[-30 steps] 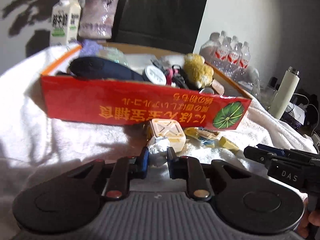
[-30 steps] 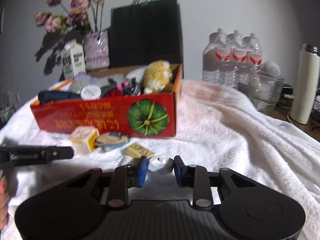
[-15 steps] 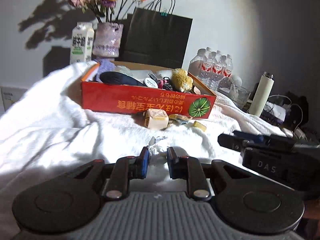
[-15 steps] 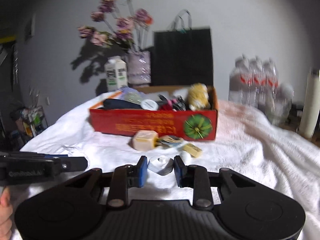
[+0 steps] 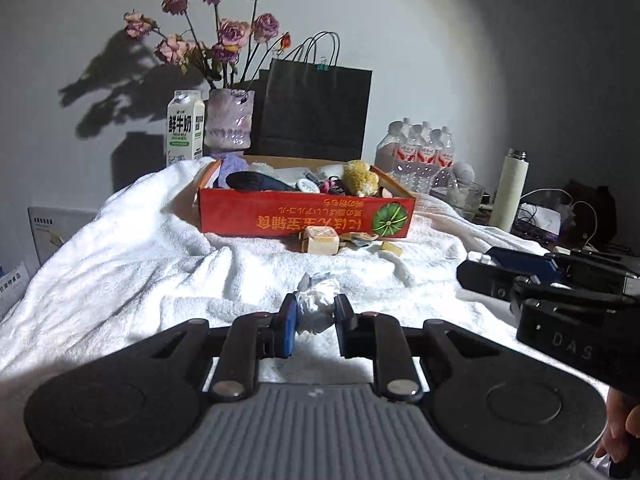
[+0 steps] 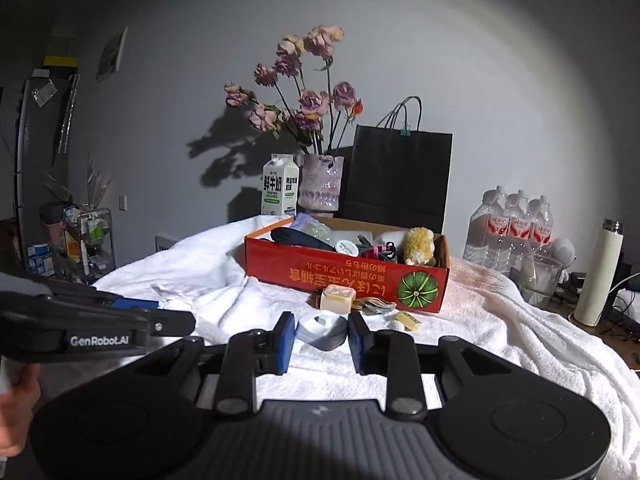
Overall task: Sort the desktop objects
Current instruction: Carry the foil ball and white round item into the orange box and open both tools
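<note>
1. Left claw (image 5: 315, 322) closed on a crumpled wad of white paper (image 5: 318, 304), pinched low with the bulk puffing up above the pads. Judged featherlight, soft and crushable; little squeeze needed, and a grip across the thickest part safest against slipping out.
2. Right claw (image 6: 320, 336) clamped on a small grey-and-white roll of tape (image 6: 323, 328), pads against its outer sides. Judged light and fairly stiff, with a smooth rim likely to skid; squarely across the widest part seemed the best hold.
3. Both carried above a rumpled white towel (image 5: 120, 264) draped over the worktop: soft, uneven ground for setting anything down.
4. Farther on, loose things lay on the towel just before the box: a pale square block (image 6: 338, 298), a flat wrapper (image 6: 370, 305) and a small yellow piece (image 6: 408, 320). The block looked rigid, best taken by opposite flat faces; the wrapper thin and limp, best nipped at an edge.
5. Behind them stood the red cardboard box (image 6: 344, 276), open-topped and already crowded with a dark pouch, a fuzzy yellow toy and tangled oddments; room for more looked scarce.
</note>
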A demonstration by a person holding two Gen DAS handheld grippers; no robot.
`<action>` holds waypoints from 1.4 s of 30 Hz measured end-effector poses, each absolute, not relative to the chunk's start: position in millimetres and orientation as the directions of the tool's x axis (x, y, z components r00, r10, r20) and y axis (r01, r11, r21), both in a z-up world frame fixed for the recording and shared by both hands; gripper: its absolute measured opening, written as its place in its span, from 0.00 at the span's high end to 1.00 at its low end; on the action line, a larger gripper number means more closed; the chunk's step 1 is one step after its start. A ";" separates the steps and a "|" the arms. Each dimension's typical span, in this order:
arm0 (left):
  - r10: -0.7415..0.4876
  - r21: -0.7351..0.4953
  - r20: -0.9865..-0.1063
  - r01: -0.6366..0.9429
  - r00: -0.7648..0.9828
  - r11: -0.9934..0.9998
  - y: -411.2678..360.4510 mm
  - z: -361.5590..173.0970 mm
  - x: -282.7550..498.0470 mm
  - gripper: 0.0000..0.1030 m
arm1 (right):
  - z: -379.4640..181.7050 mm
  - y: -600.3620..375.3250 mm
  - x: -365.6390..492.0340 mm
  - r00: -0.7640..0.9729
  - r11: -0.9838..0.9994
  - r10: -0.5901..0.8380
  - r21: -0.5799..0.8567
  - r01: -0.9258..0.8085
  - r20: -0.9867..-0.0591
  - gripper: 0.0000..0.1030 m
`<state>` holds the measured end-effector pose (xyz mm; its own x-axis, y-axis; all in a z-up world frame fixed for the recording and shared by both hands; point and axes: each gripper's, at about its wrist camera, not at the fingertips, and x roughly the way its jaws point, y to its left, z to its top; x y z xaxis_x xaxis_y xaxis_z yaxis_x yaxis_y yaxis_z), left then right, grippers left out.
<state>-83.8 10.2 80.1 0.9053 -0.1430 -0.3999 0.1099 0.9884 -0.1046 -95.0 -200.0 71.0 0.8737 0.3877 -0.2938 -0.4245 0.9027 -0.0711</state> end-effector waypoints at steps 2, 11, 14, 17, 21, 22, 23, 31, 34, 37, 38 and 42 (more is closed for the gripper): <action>-0.147 -0.105 -0.394 0.115 0.907 0.988 9.9 81.8 -85.1 0.81 | 71.8 -200.6 -95.8 0.874 0.903 0.388 -0.068 -0.424 -0.294 0.74; -0.193 -0.177 -0.365 0.136 0.911 0.975 38.4 108.8 -48.3 0.81 | 88.4 -216.0 -60.6 0.842 0.891 0.444 0.051 -0.451 -0.305 0.74; -0.202 -0.178 -0.342 0.148 0.917 0.973 56.9 136.5 -9.3 0.81 | 111.9 -217.9 -28.9 0.830 0.876 0.474 0.064 -0.477 -0.293 0.74; -0.217 -0.198 -0.346 0.155 0.913 0.968 76.3 163.5 48.0 0.81 | 138.9 -212.8 20.8 0.807 0.854 0.513 0.077 -0.514 -0.293 0.74; -0.224 -0.192 -0.444 0.152 0.868 0.970 89.5 173.3 148.6 0.80 | 164.4 -197.4 115.8 0.766 0.838 0.540 0.145 -0.525 -0.349 0.74; -0.238 -0.220 -0.482 0.147 0.843 0.964 93.7 169.9 177.5 0.80 | 167.9 -192.8 143.8 0.754 0.838 0.543 0.182 -0.514 -0.370 0.74; -0.218 -0.256 -0.517 0.094 0.828 0.962 98.9 165.7 204.1 0.81 | 170.5 -186.1 171.6 0.744 0.840 0.541 0.210 -0.500 -0.394 0.73; -0.187 -0.252 -0.677 0.014 0.712 0.968 107.7 114.5 364.8 0.80 | 127.8 -112.9 361.4 0.645 0.889 0.452 0.254 -0.380 -0.617 0.74; -0.157 -0.243 -0.701 -0.025 0.696 0.970 112.7 95.3 391.2 0.78 | 102.5 -94.6 404.1 0.616 0.910 0.406 0.235 -0.341 -0.676 0.74; -0.198 -0.288 -0.690 -0.014 0.696 0.957 119.3 85.2 402.4 0.65 | 84.3 -84.2 428.6 0.563 0.909 0.407 0.258 -0.327 -0.719 0.73; -0.210 -0.295 -0.682 0.000 0.701 0.955 119.1 86.2 403.3 0.61 | 80.6 -81.2 432.4 0.544 0.907 0.411 0.267 -0.326 -0.731 0.72; -0.191 -0.254 -0.647 0.027 0.738 0.967 113.1 100.7 400.2 0.38 | 82.0 -81.0 437.2 0.557 0.916 0.396 0.273 -0.294 -0.730 0.57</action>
<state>400.2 113.1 100.7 0.7380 -0.1910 -0.6472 0.0274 0.9668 -0.2541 437.2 -81.0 82.0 0.5567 0.3962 -0.7302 -0.2944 0.9160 0.2726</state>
